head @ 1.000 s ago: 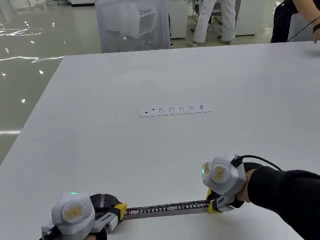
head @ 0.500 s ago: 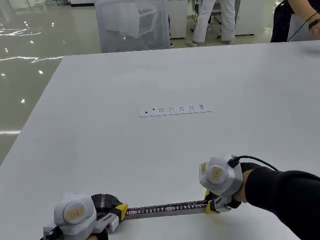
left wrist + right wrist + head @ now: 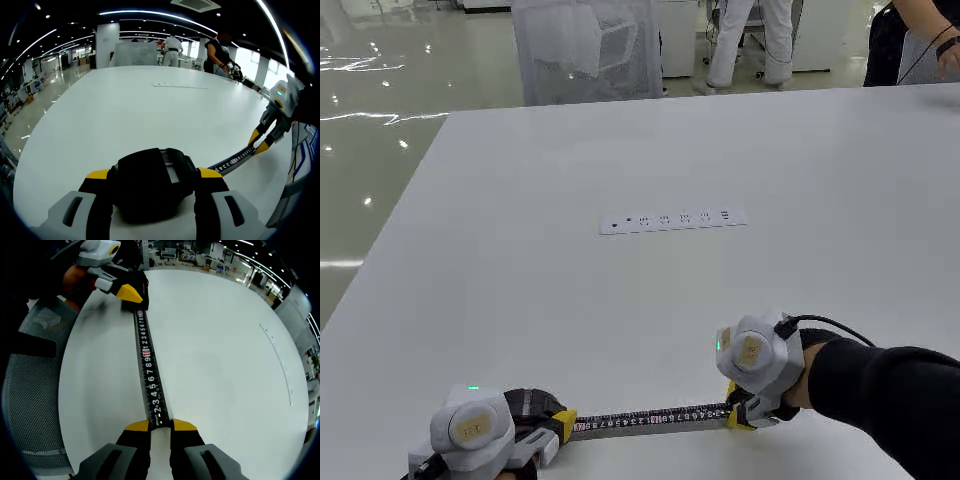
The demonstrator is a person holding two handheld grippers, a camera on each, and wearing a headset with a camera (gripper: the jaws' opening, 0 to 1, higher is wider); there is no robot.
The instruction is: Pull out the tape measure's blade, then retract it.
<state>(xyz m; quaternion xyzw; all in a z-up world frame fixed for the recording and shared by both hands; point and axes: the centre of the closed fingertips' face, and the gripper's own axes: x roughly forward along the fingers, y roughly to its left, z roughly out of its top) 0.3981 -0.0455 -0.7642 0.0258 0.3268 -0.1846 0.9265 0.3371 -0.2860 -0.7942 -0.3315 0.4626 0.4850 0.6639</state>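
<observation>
Clamping blade (image 3: 149, 375) tip, right hand-held gripper (image 3: 161, 426)

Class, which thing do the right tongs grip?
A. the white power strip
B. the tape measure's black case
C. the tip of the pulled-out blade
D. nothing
C: the right tongs pinch the blade at its tip, while the left tongs clamp the black case.
</observation>
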